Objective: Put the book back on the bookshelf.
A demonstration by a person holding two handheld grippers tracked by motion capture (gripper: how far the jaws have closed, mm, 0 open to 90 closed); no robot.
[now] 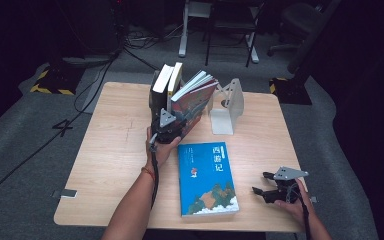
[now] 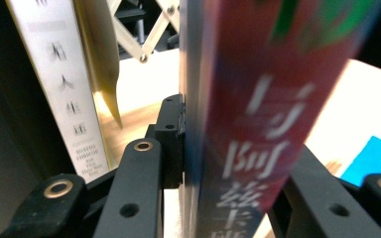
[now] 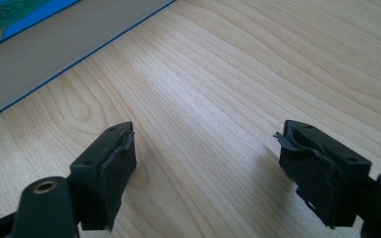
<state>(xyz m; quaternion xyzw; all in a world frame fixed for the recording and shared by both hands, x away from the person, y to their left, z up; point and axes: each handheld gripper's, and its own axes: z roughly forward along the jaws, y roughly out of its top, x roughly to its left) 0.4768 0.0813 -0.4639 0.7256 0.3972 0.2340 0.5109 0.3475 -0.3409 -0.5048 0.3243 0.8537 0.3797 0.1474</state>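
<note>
A red-covered book (image 1: 192, 102) (image 2: 258, 99) leans to the right against two upright books (image 1: 164, 82) at the back of the table. My left gripper (image 1: 172, 114) (image 2: 238, 158) is shut on its lower spine edge, with the left pad (image 2: 174, 144) pressed flat against the cover. Beside it stands a white-spined book (image 2: 59, 89). A blue book (image 1: 207, 177) (image 3: 10, 15) (image 2: 372, 158) lies flat near the front edge. My right gripper (image 1: 262, 184) (image 3: 206, 163) rests low over the bare wood to the right of the blue book, open, with nothing between its pads.
A white metal bookend (image 1: 227, 107) stands to the right of the leaning book. The wooden table (image 1: 115, 145) has free room on its left half and far right. Chairs and cables lie on the floor beyond the table.
</note>
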